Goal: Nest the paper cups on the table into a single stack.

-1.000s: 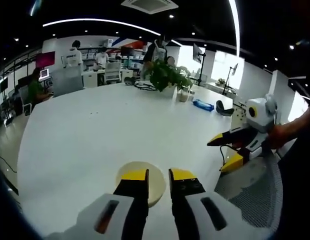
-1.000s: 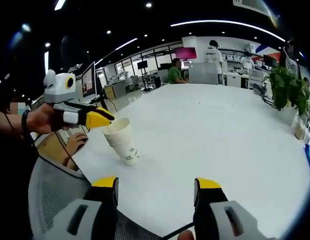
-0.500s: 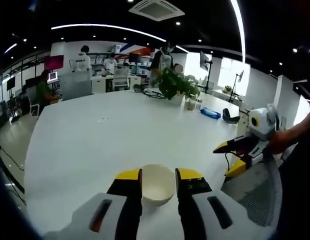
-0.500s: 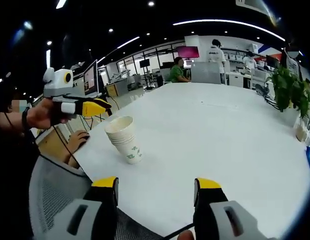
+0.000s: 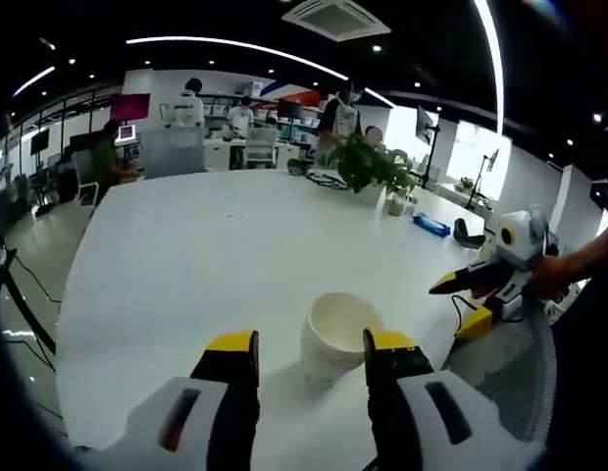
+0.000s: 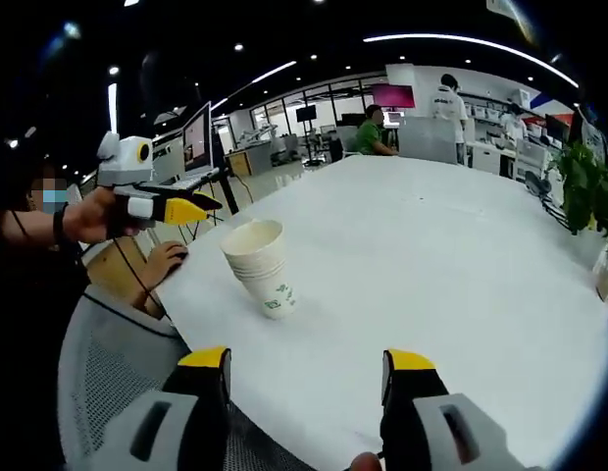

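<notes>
A stack of nested white paper cups point(image 5: 335, 336) stands upright on the white table point(image 5: 186, 245), close to its near edge. My left gripper point(image 5: 310, 347) is open, its yellow tips on either side of the stack and a little short of it, touching nothing. In the right gripper view the same cup stack point(image 6: 264, 266), with a green print low on its side, stands apart from the left gripper point(image 6: 182, 208), which a hand holds off the table's edge. My right gripper point(image 6: 309, 361) is open and holds nothing; in the left gripper view the right gripper point(image 5: 459, 302) hangs at the right, jaws apart.
A potted plant point(image 5: 367, 163) and a blue item point(image 5: 430, 225) stand at the table's far side. A grey mesh chair back point(image 6: 113, 368) sits at the near edge. People work at desks point(image 5: 221, 147) beyond the table.
My left gripper has widened its jaws and drawn back from the cup stack's rim. The stack stays standing on the table. The right gripper has kept its opening.
</notes>
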Demonstrator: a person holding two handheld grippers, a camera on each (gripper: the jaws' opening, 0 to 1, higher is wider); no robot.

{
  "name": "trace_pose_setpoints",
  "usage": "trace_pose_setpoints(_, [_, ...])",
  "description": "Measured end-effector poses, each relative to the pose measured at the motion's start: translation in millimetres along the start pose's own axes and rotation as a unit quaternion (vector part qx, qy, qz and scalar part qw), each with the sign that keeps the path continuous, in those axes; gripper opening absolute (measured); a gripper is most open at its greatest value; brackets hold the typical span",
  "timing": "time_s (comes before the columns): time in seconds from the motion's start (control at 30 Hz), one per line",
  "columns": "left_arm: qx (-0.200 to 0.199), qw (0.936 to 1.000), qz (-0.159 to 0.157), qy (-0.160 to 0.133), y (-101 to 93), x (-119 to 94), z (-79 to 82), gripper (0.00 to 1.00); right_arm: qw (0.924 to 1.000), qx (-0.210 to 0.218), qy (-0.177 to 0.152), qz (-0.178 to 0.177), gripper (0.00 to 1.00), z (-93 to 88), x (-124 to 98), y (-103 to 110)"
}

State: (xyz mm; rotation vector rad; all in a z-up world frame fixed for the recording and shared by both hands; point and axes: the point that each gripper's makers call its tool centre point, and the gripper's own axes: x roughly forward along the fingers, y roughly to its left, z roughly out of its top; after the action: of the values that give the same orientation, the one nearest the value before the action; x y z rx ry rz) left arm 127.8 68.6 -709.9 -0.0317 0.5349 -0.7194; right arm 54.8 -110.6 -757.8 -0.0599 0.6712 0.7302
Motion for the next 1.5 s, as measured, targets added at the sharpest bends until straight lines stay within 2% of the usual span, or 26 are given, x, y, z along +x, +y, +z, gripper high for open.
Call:
trace_pose_setpoints(0.13, [-0.001,1.0000,0.003,0.008,6.1,3.9,-9.8,0.43,0.9997,-0.021,0.011,0.009,0.62,3.4,11.1,-1.4])
trace_pose_setpoints(0.33, [-0.002,0.9996,-0.006,0.029,4.9,10.8,-24.6,0.45,0.9994,-0.028,0.008,0.018,0.62,12.7,27.4,-6.1])
trace_pose_setpoints(0.47, [0.013,0.9985,-0.020,0.049,-1.0,18.7,-33.8,0.46,0.9990,-0.037,0.002,0.027,0.62,24.8,40.2,-8.3])
trace_pose_setpoints(0.6, [0.039,0.9965,-0.036,0.065,-6.5,24.5,-34.7,0.47,0.9970,-0.062,0.002,0.045,0.62,38.2,51.0,1.4])
trace_pose_setpoints(0.67, [0.052,0.9952,-0.045,0.070,-14.3,27.9,-33.8,0.47,0.9948,-0.084,0.005,0.058,0.62,43.1,59.8,7.2])
trace_pose_setpoints(0.8, [0.090,0.9902,-0.057,0.090,-17.1,36.1,-40.8,0.47,0.9909,-0.110,0.011,0.077,0.62,47.0,70.4,16.1])
trace_pose_setpoints(0.97, [0.111,0.9864,-0.068,0.100,-17.2,40.2,-41.6,0.48,0.9823,-0.160,0.032,0.092,0.61,46.9,83.4,18.0])
trace_pose_setpoints(1.2, [0.125,0.9828,-0.081,0.109,-17.4,46.9,-42.3,0.48,0.9754,-0.184,0.040,0.114,0.60,53.7,92.8,29.6])
trace_pose_setpoints(1.27, [0.133,0.9802,-0.089,0.116,-18.6,49.7,-45.0,0.48,0.9724,-0.193,0.047,0.122,0.59,51.7,96.3,31.8])
trace_pose_setpoints(1.3, [0.152,0.9760,-0.093,0.126,-17.2,52.2,-50.0,0.48,0.9704,-0.199,0.052,0.127,0.59,49.7,97.2,33.6])
trace_pose_setpoints(1.37, [0.159,0.9722,-0.106,0.135,-22.5,53.9,-53.9,0.48,0.9640,-0.220,0.060,0.136,0.60,46.1,100.0,35.1])
trace_pose_setpoints(1.5, [0.163,0.9709,-0.111,0.135,-26.4,56.3,-52.5,0.47,0.9565,-0.243,0.073,0.144,0.57,40.6,105.1,35.4])
